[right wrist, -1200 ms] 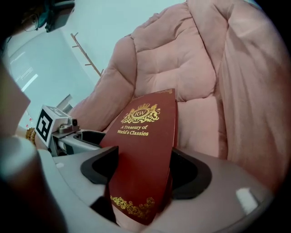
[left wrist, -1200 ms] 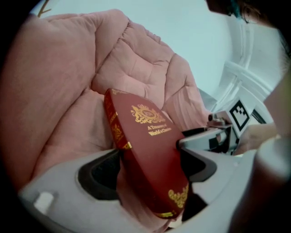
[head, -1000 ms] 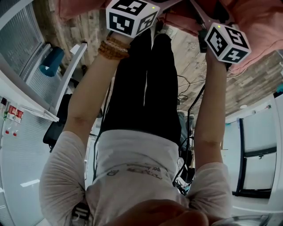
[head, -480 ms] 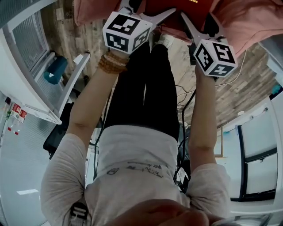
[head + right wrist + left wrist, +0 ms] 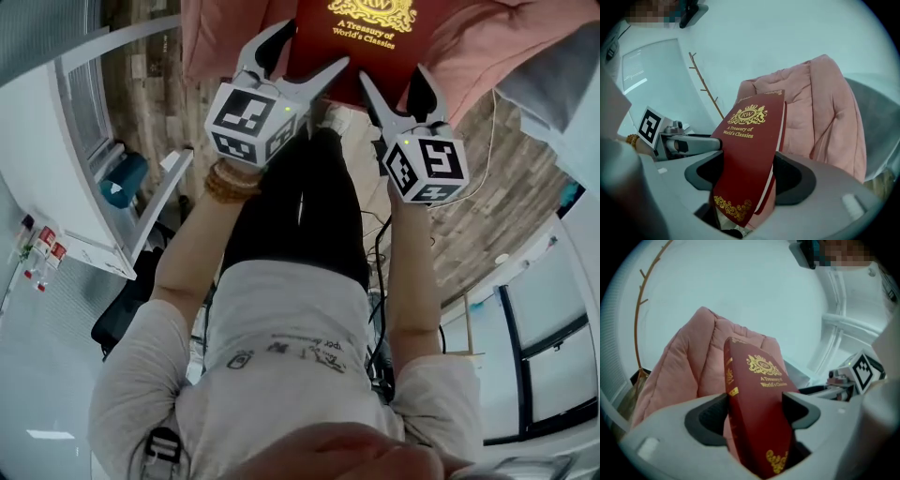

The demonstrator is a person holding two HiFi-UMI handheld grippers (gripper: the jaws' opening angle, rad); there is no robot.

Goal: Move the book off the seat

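A dark red hardback book (image 5: pixel 361 42) with gold lettering leans against a pink padded cover (image 5: pixel 525 47) on the seat. Both grippers hold its lower end. My left gripper (image 5: pixel 309 47) has the book (image 5: pixel 757 408) between its jaws, which are closing; one pad meets the spine and the other the front cover. My right gripper (image 5: pixel 394 75) straddles the opposite corner of the book (image 5: pixel 750 159), with its pads against the cover and the page edge. The pink cover (image 5: pixel 825 112) hides the seat itself.
A grey chair shell (image 5: pixel 881 136) curves round the pink cover. Below the grippers are the person's legs, a wood-plank floor (image 5: pixel 487 197) and loose cables (image 5: pixel 384 244). A white desk (image 5: pixel 84 187) stands to the left. A thin coat stand (image 5: pixel 705 84) rises against the wall.
Both grippers have moved forward to the book, which has come into the head view. Their jaws now straddle its lower corners.
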